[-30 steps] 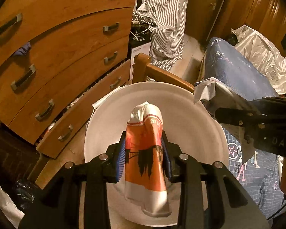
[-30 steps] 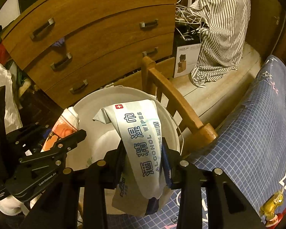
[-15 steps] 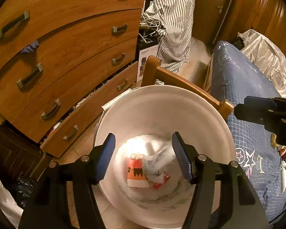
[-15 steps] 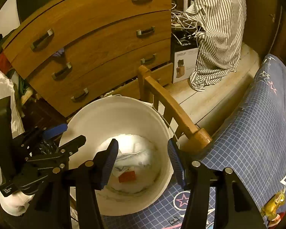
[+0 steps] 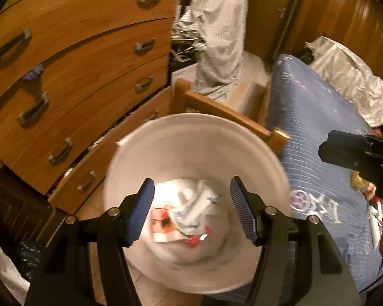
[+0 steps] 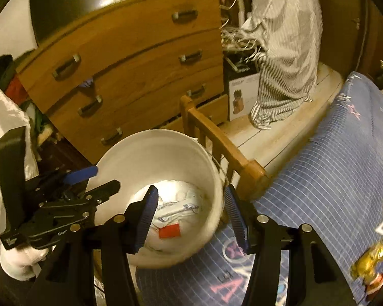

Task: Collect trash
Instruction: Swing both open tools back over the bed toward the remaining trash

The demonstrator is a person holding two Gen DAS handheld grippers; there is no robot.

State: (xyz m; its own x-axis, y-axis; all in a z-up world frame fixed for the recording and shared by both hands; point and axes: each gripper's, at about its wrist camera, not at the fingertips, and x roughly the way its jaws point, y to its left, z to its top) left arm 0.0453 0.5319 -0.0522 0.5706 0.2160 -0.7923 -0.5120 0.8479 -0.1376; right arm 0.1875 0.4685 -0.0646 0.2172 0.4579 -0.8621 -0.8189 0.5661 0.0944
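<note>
Both grippers, left (image 5: 191, 210) and right (image 6: 189, 219), hang empty, fingers parted, above the white bin (image 5: 191, 137).

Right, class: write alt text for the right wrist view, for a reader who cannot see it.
The open right hand-held gripper hangs above a white bucket holding wrappers, among them an alcohol wipes packet. The left hand-held gripper sits at the bucket's left rim; a wooden chest of drawers stands behind and a blue checked bedcover lies to the right.

Crumpled wrappers (image 5: 189, 216), orange-and-white and pale blue-printed, lie heaped at the white bin's (image 5: 191, 137) bottom.
</note>
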